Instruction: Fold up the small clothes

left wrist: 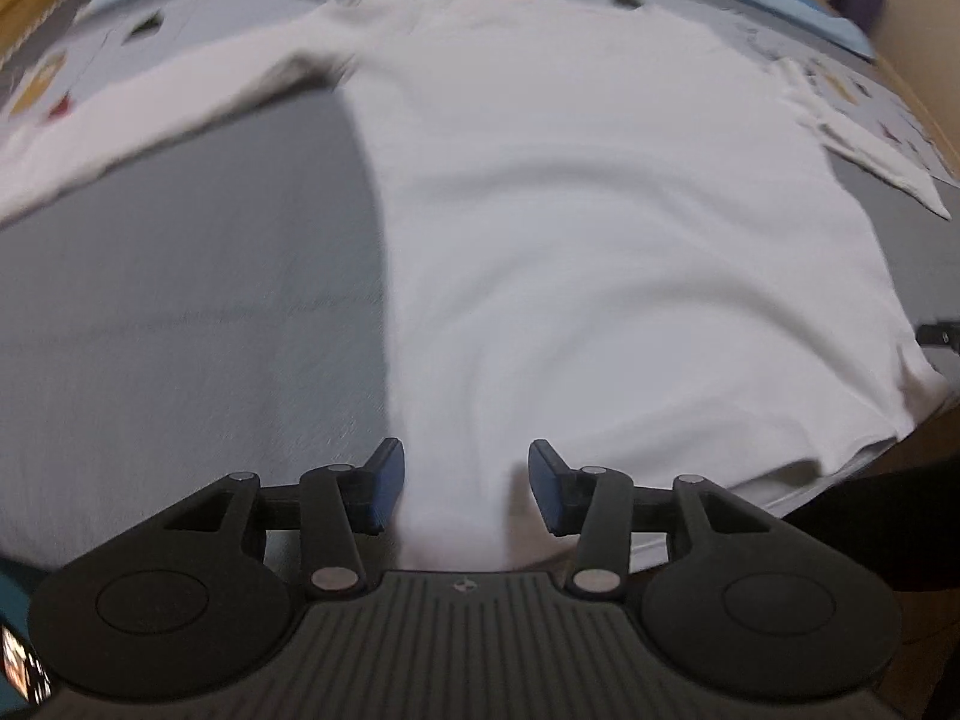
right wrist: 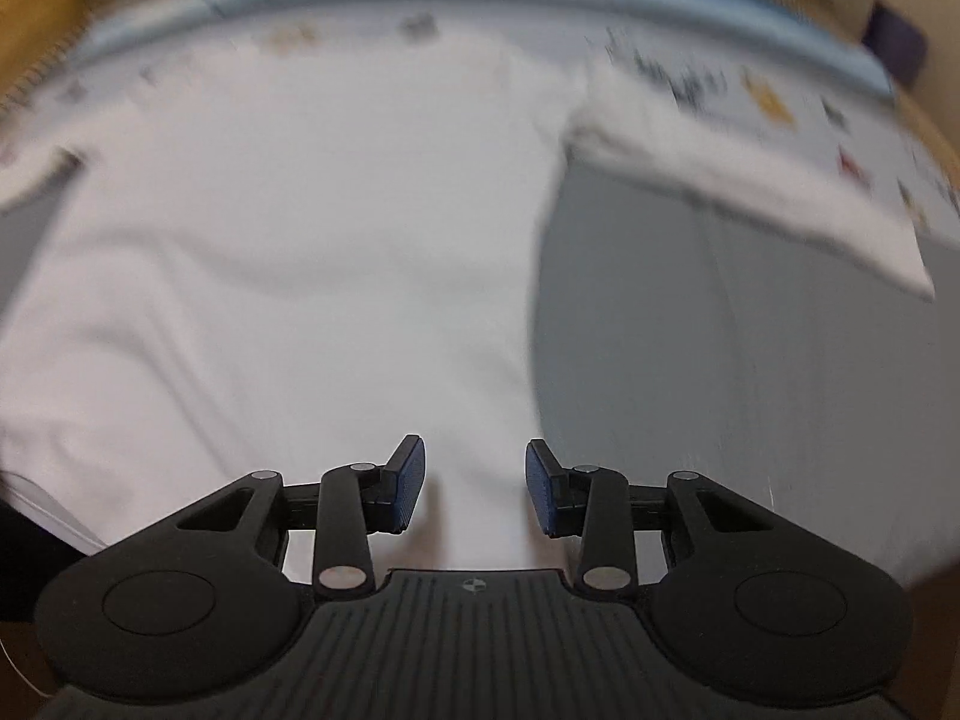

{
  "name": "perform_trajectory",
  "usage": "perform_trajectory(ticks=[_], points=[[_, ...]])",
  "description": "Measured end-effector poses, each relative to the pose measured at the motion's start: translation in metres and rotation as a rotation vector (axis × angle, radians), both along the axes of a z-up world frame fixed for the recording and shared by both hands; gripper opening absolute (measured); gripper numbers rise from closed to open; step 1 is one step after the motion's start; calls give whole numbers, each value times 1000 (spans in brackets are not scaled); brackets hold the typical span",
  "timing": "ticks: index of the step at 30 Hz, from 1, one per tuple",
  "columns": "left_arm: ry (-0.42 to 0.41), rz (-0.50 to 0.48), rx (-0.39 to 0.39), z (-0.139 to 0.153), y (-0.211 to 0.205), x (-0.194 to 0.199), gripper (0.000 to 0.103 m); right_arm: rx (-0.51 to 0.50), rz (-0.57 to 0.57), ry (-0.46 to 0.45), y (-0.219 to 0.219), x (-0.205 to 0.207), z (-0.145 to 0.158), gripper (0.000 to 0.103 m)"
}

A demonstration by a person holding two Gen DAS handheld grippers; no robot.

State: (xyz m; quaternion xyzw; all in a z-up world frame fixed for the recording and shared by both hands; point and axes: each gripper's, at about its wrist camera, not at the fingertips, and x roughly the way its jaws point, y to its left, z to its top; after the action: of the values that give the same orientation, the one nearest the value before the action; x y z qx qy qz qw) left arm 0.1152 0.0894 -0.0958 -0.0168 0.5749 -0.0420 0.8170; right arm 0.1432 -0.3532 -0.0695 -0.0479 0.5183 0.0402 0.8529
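Observation:
A white long-sleeved shirt [left wrist: 600, 228] lies spread on a grey surface, sleeves out to both sides; it also shows in the right wrist view [right wrist: 288, 276]. My left gripper [left wrist: 461, 489] is open, its blue pads on either side of the shirt's near left hem corner. My right gripper [right wrist: 475, 489] is open over the shirt's near right hem corner. Both views are blurred by motion. The tip of the right gripper [left wrist: 939, 335] shows at the right edge of the left wrist view.
The grey surface [left wrist: 180, 312] runs left of the shirt and also right of it [right wrist: 720, 360]. A light blue printed mat [right wrist: 810, 108] lies behind the shirt. A folded white cloth [left wrist: 864, 138] lies at the far right.

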Motion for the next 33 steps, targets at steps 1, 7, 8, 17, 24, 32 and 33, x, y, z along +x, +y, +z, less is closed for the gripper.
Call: perform_trajectory(ticks=[1,7,8,17,24,32,33], points=[[37,1,0,-4,2,1,50,-10,-32,26,-4,3,-5,41],[86,-15,63,-11,16,-13,13,1,-107,148,-22,6,-23,42],[85,-9,60,-10,20,-14,12,-5,-105,157,-20,5,-25,42],[50,16,-20,0,22,-19,5,83,-170,72,-39,-7,-5,4],[75,-20,70,-8,19,-23,7,48,-191,143,-46,-12,-18,6],[2,-66,0,-2,-1,-6,32,22,-110,103,-35,-15,-16,26],[59,-60,37,-12,-3,-1,32,-26,-106,157,-31,-15,-25,26]])
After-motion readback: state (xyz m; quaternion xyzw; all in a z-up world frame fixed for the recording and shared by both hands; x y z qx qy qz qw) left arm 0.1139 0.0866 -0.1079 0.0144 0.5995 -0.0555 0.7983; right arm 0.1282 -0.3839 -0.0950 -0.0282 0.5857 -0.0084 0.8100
